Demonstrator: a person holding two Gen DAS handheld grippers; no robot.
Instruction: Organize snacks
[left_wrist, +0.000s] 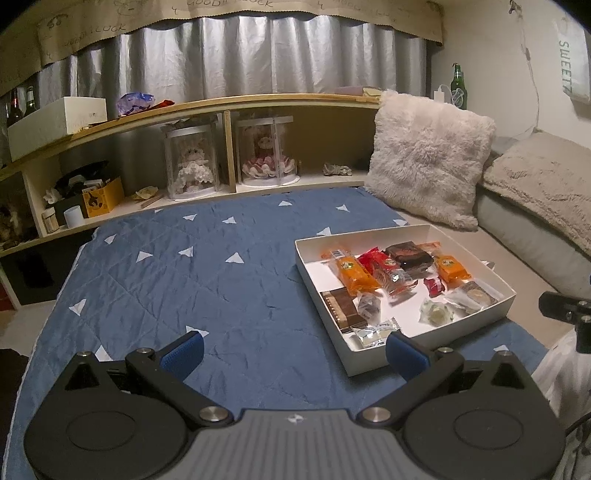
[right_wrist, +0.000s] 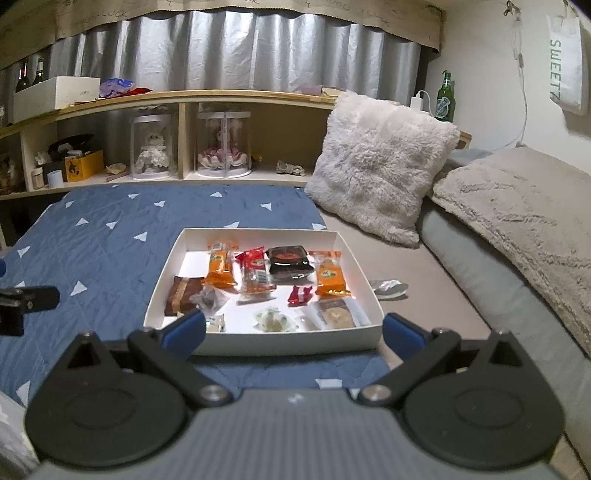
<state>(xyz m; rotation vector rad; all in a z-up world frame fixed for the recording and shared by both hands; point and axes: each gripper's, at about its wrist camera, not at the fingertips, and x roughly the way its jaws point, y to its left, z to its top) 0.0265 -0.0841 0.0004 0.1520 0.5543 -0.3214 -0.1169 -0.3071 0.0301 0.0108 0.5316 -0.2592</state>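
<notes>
A shallow white box (right_wrist: 354, 258) lies on the blue quilt (right_wrist: 96, 243) and holds several wrapped snacks: two orange packs (right_wrist: 221, 266), a red pack (right_wrist: 255, 273), a dark tray pack (right_wrist: 289, 264), a brown bar (right_wrist: 181, 295) and small sweets (right_wrist: 271, 319). The box also shows in the left wrist view (left_wrist: 476, 258), at right. My right gripper (right_wrist: 293, 334) is open and empty, just before the box's near wall. My left gripper (left_wrist: 295, 354) is open and empty over the quilt (left_wrist: 177, 280), its right fingertip (left_wrist: 404, 352) near the box's near corner.
A fluffy white cushion (right_wrist: 376, 166) and a beige blanket (right_wrist: 517, 214) lie to the right of the box. A crumpled white wrapper (right_wrist: 388, 287) lies beside the box. A wooden shelf (right_wrist: 221, 99) with dolls in clear cases runs along the back.
</notes>
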